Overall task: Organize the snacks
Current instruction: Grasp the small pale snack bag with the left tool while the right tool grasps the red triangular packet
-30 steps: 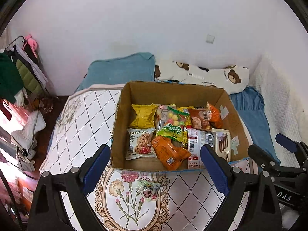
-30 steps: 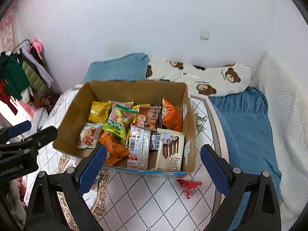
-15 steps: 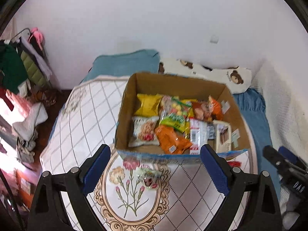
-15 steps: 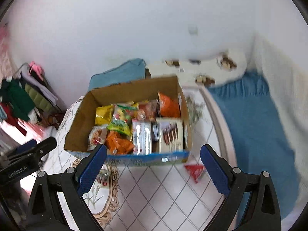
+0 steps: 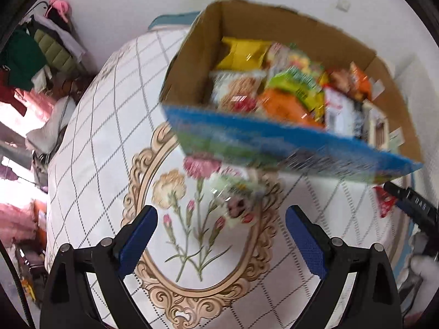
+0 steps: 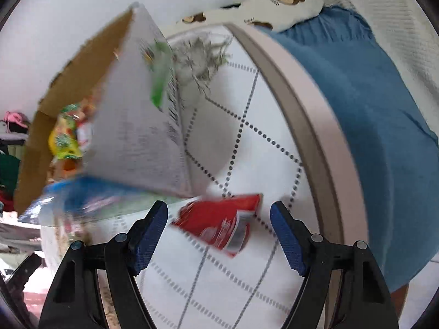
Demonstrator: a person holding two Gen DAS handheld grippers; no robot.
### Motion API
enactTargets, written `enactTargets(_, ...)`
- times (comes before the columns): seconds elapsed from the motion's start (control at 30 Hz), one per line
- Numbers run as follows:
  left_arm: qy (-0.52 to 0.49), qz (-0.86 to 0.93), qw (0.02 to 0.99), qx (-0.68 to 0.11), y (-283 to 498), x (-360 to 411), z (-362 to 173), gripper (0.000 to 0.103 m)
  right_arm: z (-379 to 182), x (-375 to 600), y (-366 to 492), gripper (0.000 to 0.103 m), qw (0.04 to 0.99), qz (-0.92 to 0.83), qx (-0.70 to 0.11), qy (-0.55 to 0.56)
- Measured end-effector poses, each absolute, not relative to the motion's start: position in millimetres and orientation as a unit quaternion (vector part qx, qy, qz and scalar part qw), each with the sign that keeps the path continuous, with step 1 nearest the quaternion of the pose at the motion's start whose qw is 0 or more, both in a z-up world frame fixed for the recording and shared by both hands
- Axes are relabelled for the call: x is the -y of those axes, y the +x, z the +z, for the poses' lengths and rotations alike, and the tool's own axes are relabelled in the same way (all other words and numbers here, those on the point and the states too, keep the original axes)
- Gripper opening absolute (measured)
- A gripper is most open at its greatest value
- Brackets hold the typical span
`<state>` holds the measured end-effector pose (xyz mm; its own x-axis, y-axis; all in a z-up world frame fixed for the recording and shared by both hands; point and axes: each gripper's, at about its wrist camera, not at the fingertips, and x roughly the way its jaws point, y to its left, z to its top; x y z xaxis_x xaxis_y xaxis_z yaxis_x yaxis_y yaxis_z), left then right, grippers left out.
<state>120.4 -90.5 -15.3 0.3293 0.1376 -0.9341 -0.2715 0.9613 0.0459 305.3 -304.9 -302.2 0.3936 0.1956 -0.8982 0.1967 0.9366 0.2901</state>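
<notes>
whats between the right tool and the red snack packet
Nothing: the right wrist view shows only bare quilted bedspread between the open right tool and the red packet.

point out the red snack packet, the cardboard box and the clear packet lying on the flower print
red snack packet (image 6: 219, 223): right wrist view, middle of its red face.
cardboard box (image 5: 192, 63): left wrist view, inner left wall.
clear packet (image 5: 236, 200): left wrist view, centre of the wrapper, blurred.

Your snack box (image 5: 288, 142) sits on the bed (image 5: 109, 126); one packet (image 6: 222, 226) lies before its right corner, another (image 5: 236, 200) before its front
</notes>
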Motion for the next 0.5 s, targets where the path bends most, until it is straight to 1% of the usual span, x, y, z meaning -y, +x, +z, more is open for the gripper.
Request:
enactTargets(0.03, -0.057, 0.13, 0.809, -0.571, 119, 88, -21, 0.096, -306, 302, 306, 0.077, 0.818, 0.005, -0.55, 0.171)
enactTargets(0.1, -0.052, 0.136, 0.802, -0.58, 118, 84, -30, 0.096, -306, 289, 304, 0.067, 0.83, 0.011, -0.542, 0.132)
enactTargets(0.13, -0.051, 0.14, 0.797, -0.585, 117, 82, -35, 0.095, -305, 284, 302, 0.064, 0.833, 0.015, -0.54, 0.12)
enactTargets(0.3, -0.053, 0.138, 0.784, -0.602, 120, 77, -50, 0.095, -306, 254, 280, 0.062, 0.828, 0.048, -0.551, 0.094)
enactTargets(0.37, -0.074, 0.132, 0.777, -0.611, 125, 74, -56, 0.095, -308, 241, 267, 0.062, 0.823, 0.062, -0.557, 0.09)
enactTargets(0.5, -0.214, 0.119, 0.744, -0.621, 132, 52, -74, 0.095, -312, 220, 245, 0.062, 0.816, 0.083, -0.565, 0.087)
